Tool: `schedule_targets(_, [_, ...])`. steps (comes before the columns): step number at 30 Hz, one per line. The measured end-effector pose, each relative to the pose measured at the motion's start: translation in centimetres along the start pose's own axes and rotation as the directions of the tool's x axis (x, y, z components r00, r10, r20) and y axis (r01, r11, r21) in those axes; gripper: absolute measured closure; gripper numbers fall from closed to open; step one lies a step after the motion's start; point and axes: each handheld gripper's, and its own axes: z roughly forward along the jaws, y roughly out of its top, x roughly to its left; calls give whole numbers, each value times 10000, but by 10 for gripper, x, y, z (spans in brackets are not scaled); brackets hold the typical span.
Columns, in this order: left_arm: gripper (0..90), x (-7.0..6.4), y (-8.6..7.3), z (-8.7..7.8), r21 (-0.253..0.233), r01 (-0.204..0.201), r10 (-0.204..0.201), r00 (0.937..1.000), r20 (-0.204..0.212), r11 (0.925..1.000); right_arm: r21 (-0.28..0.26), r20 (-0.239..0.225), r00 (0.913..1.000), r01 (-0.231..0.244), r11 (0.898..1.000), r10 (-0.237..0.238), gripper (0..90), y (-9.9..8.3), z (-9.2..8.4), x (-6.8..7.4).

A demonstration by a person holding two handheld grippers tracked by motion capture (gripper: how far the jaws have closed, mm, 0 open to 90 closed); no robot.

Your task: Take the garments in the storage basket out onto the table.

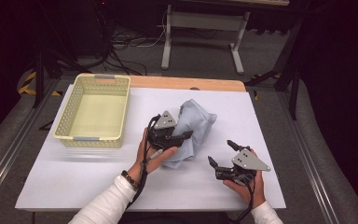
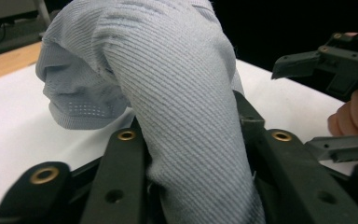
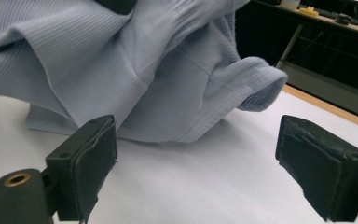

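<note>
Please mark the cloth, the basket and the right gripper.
cloth (image 1: 196, 122): high view, on its bunched upper fold.
basket (image 1: 89, 138): high view, on its near rim.
right gripper (image 1: 221, 154): high view, midway between its open fingertips.

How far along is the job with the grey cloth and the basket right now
Little looks done: the yellow basket is empty and the grey cloth sits bunched on the white table. In hand: the left tongs have a fold of the cloth between their jaws. The right tongs are open beside it, holding nothing. If the cloth is bound for the basket, that move is still to do.
</note>
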Motion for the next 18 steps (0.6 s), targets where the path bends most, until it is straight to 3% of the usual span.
schedule_targets(3, [573, 4, -4, 1, 73, 79, -79, 10000, -20, 9999, 58, -15, 10000, -67, 10000, 67, 138, -1, 0, -1])
schedule_targets(11, [376, 16, -18, -11, 186, 217, -204, 9974, -698, 9996, 574, -183, 9990, -394, 9976, 405, 190, -7, 5, -4])
schedule_targets(14, [279, 15, -21, -17, 340, -153, 186, 9949, -986, 9993, 726, -258, 9986, -441, 9964, 461, 236, -4, 11, -5])
schedule_targets(17, [256, 10, -26, -28, 313, -826, 859, 9883, -1262, 9961, 929, -416, 9980, -446, 9947, 486, 261, -2, 17, -6])
schedule_targets(18, [246, 4, -29, -35, 323, -1418, 1449, 9797, -1383, 9894, 1174, -635, 9963, -501, 9918, 578, 299, -1, 26, -7])
